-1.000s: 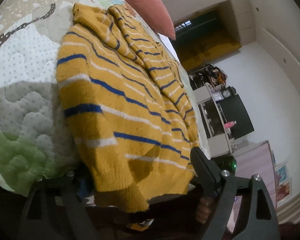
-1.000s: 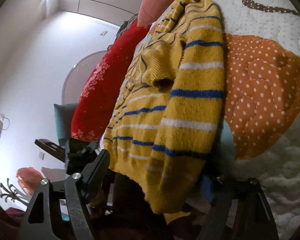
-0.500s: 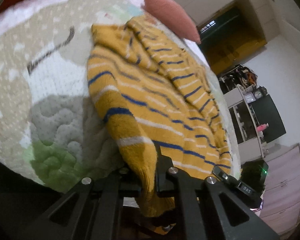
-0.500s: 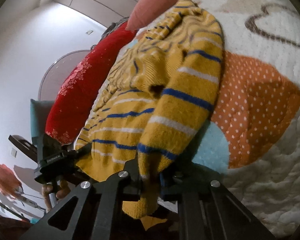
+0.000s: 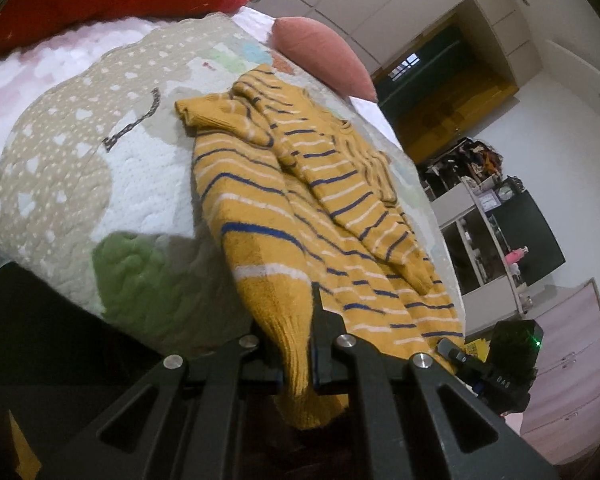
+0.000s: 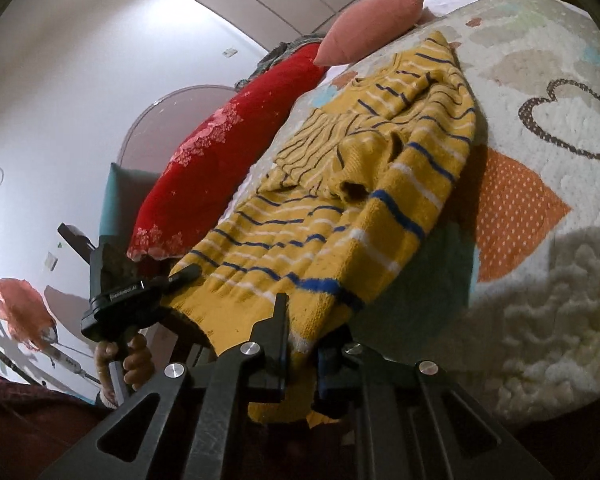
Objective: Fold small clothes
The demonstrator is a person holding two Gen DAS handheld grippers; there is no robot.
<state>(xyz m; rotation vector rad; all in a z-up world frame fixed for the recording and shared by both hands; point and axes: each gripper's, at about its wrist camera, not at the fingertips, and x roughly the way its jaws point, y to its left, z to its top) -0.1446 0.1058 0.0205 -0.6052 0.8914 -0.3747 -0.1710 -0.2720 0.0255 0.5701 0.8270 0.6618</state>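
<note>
On the quilted patchwork bed [image 5: 60, 184], both grippers' jaws pinch the soft, floppy mustard-yellow striped knit sweater's [image 5: 300, 208] hem at 6 o'clock: left gripper [image 5: 296, 344], right gripper [image 6: 304, 344].

Mustard sweater [image 5: 300, 208]; blue, white stripes

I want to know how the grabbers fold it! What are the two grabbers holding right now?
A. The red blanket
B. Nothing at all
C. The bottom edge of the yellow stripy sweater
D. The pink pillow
C: the left gripper and the right gripper are each pinched shut on the bottom hem of the yellow striped sweater, which lies on the patchwork quilt.
</note>
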